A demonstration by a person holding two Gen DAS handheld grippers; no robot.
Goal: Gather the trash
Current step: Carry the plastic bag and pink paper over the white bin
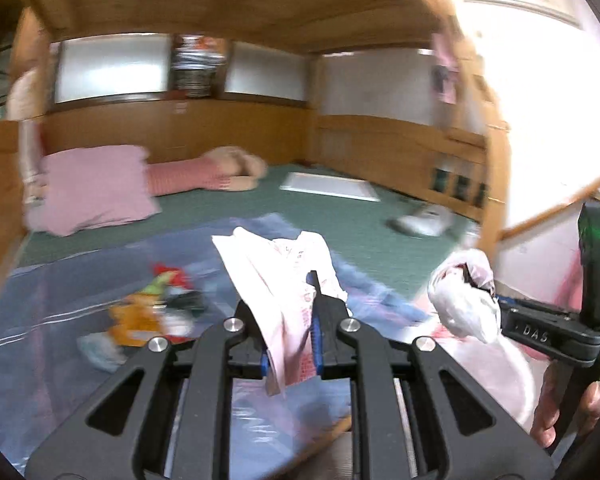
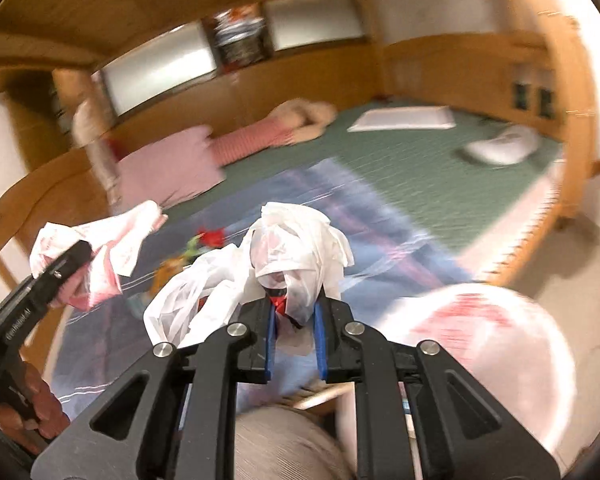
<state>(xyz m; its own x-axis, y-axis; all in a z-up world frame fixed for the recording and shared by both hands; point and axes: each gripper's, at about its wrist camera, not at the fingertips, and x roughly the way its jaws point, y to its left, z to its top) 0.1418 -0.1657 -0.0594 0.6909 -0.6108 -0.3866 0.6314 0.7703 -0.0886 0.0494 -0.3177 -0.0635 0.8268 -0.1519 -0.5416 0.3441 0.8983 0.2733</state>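
Two fisheye views look along hand-held tongs over a low bed inside a wooden frame.

The left tongs (image 1: pixel 288 320) are clamped on a crumpled pink-and-white plastic bag (image 1: pixel 276 276), which stands up between the blue pads. In the right wrist view the same tongs (image 2: pixel 74 254) and bag (image 2: pixel 100 248) appear at the left edge, raised above the bed.

The right tongs (image 2: pixel 296 312) are clamped on a bunched white plastic bag (image 2: pixel 284 252) with something red inside. From the left wrist view these tongs (image 1: pixel 496 300) enter from the right, with a hand (image 1: pixel 568 408) on the handle. The two sets of tongs are near each other but apart.

Below them a blue blanket (image 1: pixel 60 312) covers the near part of the green mattress (image 1: pixel 340 212). Loose trash, an orange wrapper (image 1: pixel 136 320) and red and green scraps (image 1: pixel 168 276), lies on the blanket, left of the left tongs.

Farther back, a pink pillow (image 1: pixel 96 192) and a plush toy (image 1: pixel 236 168) sit against the wooden wall. A flat white board (image 1: pixel 328 186) and a white object (image 1: pixel 420 220) lie towards the right edge. The middle of the mattress is open. A wooden post (image 1: pixel 496 184) marks the bed's right corner; pale floor (image 2: pixel 588 320) lies beyond it.
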